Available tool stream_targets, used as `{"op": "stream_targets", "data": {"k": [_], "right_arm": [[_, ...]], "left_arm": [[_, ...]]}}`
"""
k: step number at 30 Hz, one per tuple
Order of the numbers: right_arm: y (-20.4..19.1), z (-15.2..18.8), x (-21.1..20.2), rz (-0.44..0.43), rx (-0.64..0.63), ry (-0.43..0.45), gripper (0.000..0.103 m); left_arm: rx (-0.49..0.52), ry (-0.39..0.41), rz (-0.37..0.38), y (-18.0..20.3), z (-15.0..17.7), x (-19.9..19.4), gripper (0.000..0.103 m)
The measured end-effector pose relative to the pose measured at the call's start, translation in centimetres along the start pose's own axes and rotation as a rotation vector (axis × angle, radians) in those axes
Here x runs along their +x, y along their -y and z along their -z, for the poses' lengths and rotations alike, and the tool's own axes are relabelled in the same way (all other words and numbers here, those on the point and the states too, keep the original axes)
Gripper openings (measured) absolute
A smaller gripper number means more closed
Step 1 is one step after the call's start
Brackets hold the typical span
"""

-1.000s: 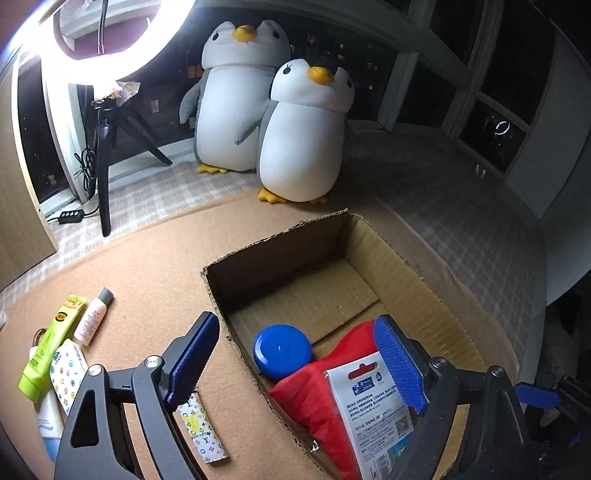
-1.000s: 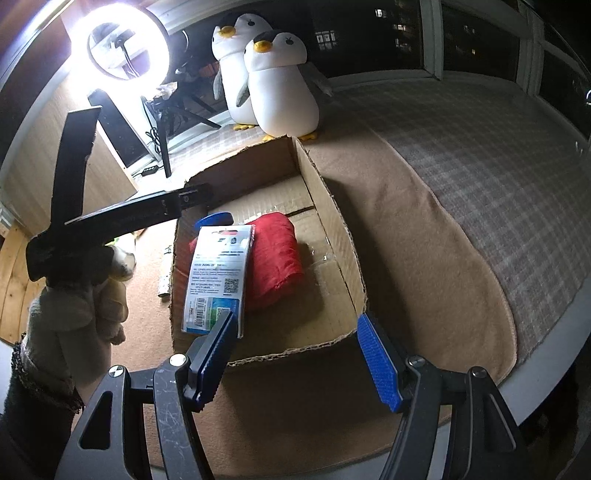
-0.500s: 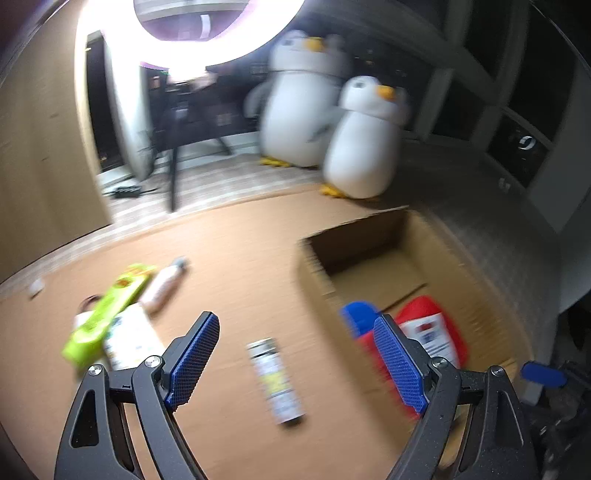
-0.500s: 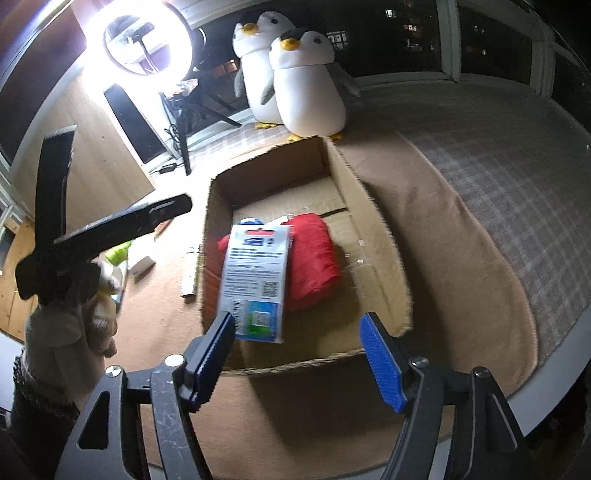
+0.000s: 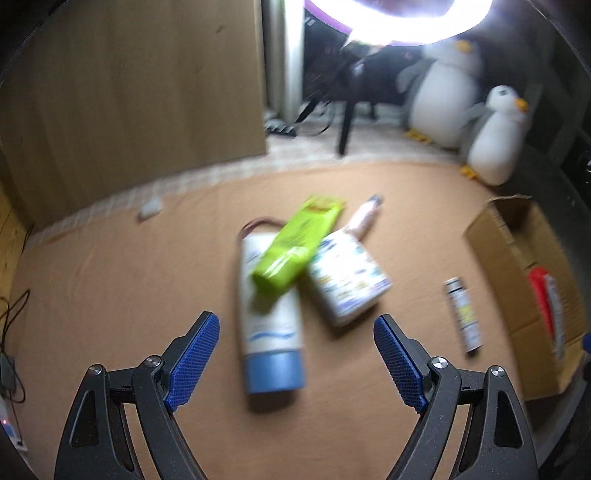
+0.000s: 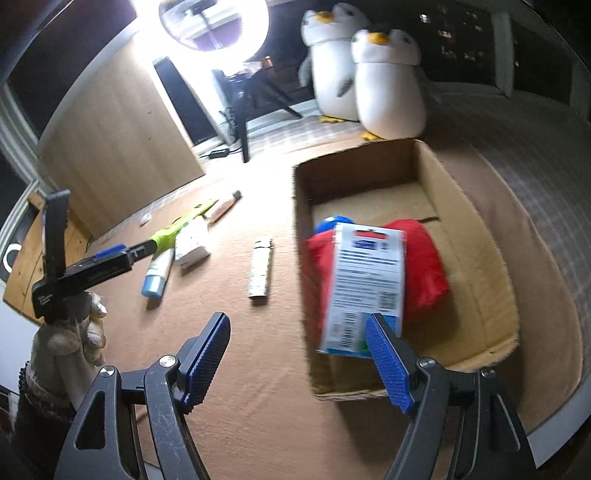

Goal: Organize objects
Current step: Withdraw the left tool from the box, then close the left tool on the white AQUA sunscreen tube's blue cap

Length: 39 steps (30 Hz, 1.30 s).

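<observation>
My left gripper (image 5: 295,323) is open and hovers over the loose items on the brown mat: a white tube with a blue cap (image 5: 267,314), a green tube (image 5: 295,247) lying across it, a patterned white box (image 5: 347,277) and a small pink bottle (image 5: 364,218). A patterned stick (image 5: 463,314) lies nearer the cardboard box (image 5: 517,258). My right gripper (image 6: 297,325) stands in front of the box's (image 6: 480,240) near left corner, jaws opening, nothing between them. Inside lie a red pouch (image 6: 424,266), a blue-white card pack (image 6: 365,280) and a blue lid (image 6: 332,221).
Two penguin plush toys (image 6: 388,85) stand behind the box. A ring light (image 6: 214,22) on a tripod (image 6: 243,122) and a wooden panel (image 6: 110,147) are at the back left. A gloved hand (image 6: 70,332) holds the left gripper. Cables (image 5: 14,314) lie at the mat's left edge.
The left gripper swung left from over the box to over the loose tubes. The right gripper shifted left and its jaws widened; the card pack stays on the red pouch.
</observation>
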State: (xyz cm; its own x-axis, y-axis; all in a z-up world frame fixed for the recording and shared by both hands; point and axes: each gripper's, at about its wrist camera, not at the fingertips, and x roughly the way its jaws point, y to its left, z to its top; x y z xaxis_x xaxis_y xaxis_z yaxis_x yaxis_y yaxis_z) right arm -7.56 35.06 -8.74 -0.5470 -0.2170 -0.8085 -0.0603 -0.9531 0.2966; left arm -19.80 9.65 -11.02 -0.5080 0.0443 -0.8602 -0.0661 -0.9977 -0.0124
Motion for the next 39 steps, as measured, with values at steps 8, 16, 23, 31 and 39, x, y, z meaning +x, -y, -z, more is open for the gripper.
{"op": "stream_targets", "data": {"k": [8,16,23,31,39], "right_arm": [[-2.7,0.7,0.4,0.016,-0.044,-0.012,0.072],[-2.6,1.1,0.1,0.039,-0.014,-0.021,0.072],[-2.5,1.3,-0.2,0.049,-0.002,-0.019,0.072],[-3.3,1.2,0.1,0.033,-0.026,-0.023,0.072],[-5.0,1.4,1.3,-0.005,-0.068,-0.046,0.072]], "left_arm": [[-0.028,-0.102,0.002,-2.4,0.4,3.4,0.088],[-0.017,-0.128,-0.026,-2.1,0.5,5.2,0.071],[-0.034,-0.133,0.001,-2.3,1.2,4.8,0.051],[-0.065,-0.146,0.053,-2.7,3.2,3.7,0.051],[-0.119,-0.158,0.11,-2.0,7.2,1.4,0.051]]}}
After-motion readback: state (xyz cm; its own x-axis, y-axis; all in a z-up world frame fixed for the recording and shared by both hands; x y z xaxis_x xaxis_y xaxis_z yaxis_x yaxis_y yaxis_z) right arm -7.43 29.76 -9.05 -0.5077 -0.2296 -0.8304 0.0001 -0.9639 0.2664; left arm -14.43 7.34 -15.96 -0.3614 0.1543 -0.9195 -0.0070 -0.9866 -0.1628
